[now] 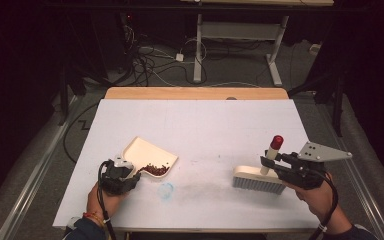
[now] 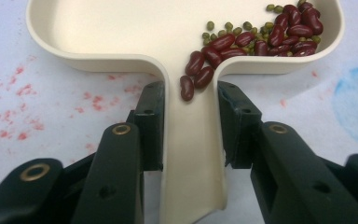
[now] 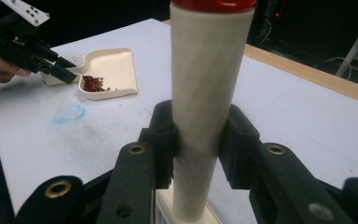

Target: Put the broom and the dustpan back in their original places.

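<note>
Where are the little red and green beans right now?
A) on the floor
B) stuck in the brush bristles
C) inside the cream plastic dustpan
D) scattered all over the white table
C: the small dark red and green beans lie heaped inside the cream plastic dustpan, near its handle, which the left gripper clamps, while the white table around it carries none.
</note>
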Available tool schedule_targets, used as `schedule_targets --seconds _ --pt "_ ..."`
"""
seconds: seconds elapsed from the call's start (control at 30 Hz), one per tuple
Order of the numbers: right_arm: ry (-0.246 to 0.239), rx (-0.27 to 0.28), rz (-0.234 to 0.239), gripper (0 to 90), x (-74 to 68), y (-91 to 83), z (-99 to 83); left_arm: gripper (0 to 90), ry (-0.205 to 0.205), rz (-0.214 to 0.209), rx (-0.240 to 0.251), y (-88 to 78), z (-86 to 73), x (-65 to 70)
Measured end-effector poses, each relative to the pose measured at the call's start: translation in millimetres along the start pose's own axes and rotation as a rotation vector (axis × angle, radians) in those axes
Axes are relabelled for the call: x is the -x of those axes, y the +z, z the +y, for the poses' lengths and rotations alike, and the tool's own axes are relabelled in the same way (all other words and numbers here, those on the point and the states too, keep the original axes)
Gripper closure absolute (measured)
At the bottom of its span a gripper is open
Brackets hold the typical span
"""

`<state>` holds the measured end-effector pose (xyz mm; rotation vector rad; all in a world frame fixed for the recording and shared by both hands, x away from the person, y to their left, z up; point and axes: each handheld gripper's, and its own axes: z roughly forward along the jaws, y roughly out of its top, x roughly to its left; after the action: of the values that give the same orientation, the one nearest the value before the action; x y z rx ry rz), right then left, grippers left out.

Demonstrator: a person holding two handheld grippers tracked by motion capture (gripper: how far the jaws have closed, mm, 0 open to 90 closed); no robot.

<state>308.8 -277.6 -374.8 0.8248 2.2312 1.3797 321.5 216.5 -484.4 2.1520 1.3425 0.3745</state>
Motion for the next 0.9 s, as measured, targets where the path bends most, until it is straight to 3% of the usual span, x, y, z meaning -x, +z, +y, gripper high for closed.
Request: schedule_targets --seconds 0.23,0.4,0.6,0.7,0.9 --pt "0.022 -0.027 -0.008 68.9 14.8 23.6 10.7 63.4 -0.037 0.039 0.024 6.3 6.4 -4.4" --pt "0.039 -0.054 -0.035 67.1 25.3 41.5 17.1 63.3 -0.084 0.064 0.049 14.0 11.9 -6.4" --pt "0.096 -0.091 -0.074 65.3 42.8 67.8 18.2 60.3 -0.116 0.064 0.053 20.7 15.5 -2.4" --pt "0.12 -0.112 -0.099 64.0 53.0 79.6 16.2 54.5 -0.133 0.041 0.053 19.6 15.1 1.5" --pt "0.177 -0.185 -0.135 61.8 73.1 106.7 11.8 49.6 -0.086 0.013 0.04 16.9 12.2 12.7"
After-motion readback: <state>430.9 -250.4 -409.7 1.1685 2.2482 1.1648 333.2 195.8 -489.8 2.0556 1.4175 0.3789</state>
